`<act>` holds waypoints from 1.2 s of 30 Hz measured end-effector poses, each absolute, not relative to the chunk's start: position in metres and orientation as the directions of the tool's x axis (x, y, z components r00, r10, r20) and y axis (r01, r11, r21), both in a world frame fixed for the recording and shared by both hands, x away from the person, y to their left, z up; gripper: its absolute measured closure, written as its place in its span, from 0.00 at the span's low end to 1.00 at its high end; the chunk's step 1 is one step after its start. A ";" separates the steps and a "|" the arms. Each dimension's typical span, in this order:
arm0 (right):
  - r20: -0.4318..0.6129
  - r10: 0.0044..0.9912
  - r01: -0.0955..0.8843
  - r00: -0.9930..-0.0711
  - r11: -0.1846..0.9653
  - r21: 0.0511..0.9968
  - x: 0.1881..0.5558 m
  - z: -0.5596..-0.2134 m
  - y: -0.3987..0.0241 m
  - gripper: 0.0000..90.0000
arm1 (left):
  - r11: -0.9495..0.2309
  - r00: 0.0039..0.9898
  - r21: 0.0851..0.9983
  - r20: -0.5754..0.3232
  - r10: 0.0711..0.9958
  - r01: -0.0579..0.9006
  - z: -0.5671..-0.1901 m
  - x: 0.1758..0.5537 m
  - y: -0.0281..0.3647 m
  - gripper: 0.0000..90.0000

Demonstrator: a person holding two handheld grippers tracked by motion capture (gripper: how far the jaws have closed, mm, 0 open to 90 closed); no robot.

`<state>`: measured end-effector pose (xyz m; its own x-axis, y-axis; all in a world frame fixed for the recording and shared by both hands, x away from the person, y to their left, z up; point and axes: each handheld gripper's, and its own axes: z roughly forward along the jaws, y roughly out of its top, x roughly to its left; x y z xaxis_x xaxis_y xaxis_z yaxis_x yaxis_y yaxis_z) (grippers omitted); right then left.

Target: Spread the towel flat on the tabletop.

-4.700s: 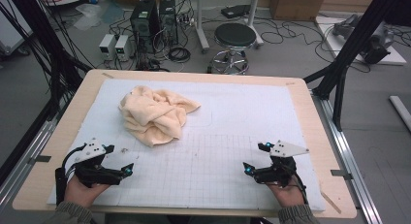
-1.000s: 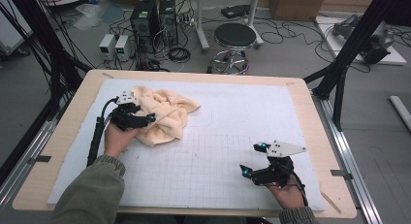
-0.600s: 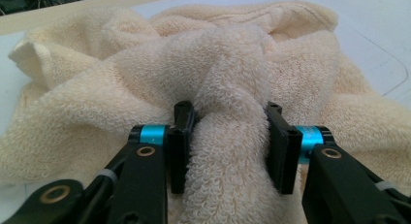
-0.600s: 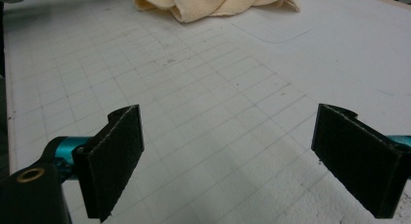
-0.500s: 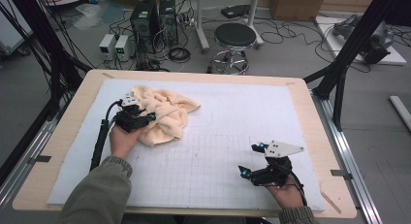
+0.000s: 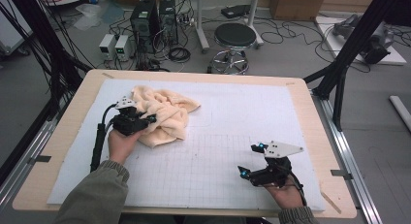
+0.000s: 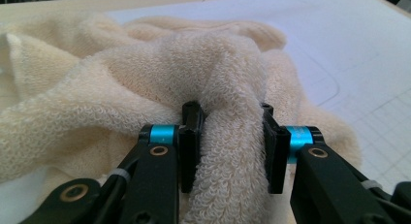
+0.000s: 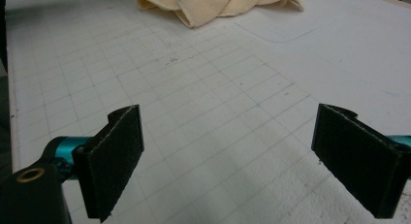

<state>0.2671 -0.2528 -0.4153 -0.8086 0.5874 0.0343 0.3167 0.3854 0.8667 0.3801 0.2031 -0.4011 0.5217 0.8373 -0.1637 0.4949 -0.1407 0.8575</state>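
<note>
A crumpled cream terry towel (image 6: 165,115) lies in a loose heap on the far left part of the white gridded mat (image 6: 232,170), which covers a light wooden table (image 6: 310,112). The left gripper (image 6: 148,120) sits at the towel's near left edge, held by the person's left hand (image 6: 121,142). In the left gripper view, a thick raised fold of the towel (image 7: 228,151) stands between the two black pads (image 7: 190,146); both pads press into the pile, so the fold is pinched. These jaws have just been closing onto that fold. The gripper's black cable (image 6: 98,141) trails back along the olive sleeve (image 6: 94,197).

The right gripper (image 6: 250,159) rests near the mat's near right edge, well apart from the towel, in the right hand (image 6: 286,192). Its jaws stand wide apart with only bare mat (image 8: 218,127) between the pads (image 8: 114,158). The towel (image 8: 218,3) lies far beyond them.

On the floor beyond the table stand a black round stool (image 6: 234,37) and computer towers (image 6: 157,15).
</note>
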 end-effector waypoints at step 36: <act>0.024 0.593 0.295 -0.805 0.365 0.883 0.266 -0.410 -0.257 0.12 | -0.207 0.824 0.920 -0.177 0.538 0.333 -0.314 0.311 0.084 0.76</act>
